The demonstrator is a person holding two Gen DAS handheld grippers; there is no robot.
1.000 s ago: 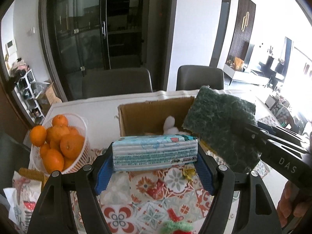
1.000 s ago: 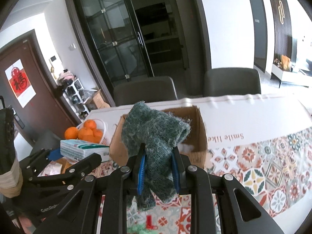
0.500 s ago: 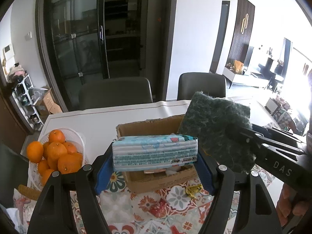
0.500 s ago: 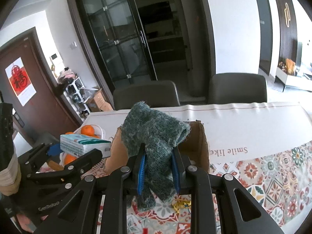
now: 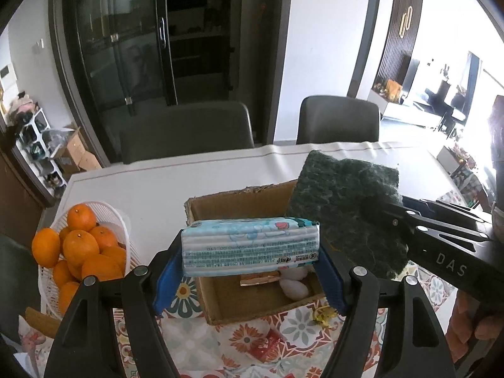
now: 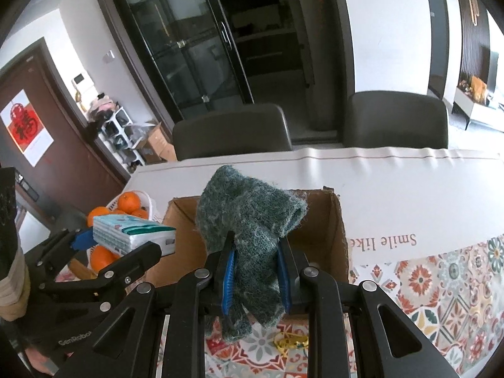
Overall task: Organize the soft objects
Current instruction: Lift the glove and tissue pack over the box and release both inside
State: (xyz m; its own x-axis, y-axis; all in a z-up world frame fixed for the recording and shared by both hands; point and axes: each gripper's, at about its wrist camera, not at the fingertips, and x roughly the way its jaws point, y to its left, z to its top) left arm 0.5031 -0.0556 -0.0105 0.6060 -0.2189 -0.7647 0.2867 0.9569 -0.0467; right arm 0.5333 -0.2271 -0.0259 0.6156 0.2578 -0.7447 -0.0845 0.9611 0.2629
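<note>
My left gripper (image 5: 250,256) is shut on a light blue tissue pack (image 5: 250,244) and holds it above the near part of an open cardboard box (image 5: 239,201). The pack also shows in the right wrist view (image 6: 132,231). My right gripper (image 6: 255,271) is shut on a dark green scouring pad (image 6: 249,220), held over the box (image 6: 327,230) near its front edge. In the left wrist view the pad (image 5: 343,208) hangs over the box's right side. White soft items (image 5: 294,286) lie inside the box.
A white basket of oranges (image 5: 78,245) stands left of the box, seen also in the right wrist view (image 6: 126,204). A yellow scrap (image 6: 291,343) lies on the patterned tablecloth (image 6: 441,283) in front of the box. Two dark chairs (image 5: 186,132) stand behind the table.
Both grippers have risen and moved forward over the box, so its inside now shows below the tissue pack. Both grips are unchanged.
</note>
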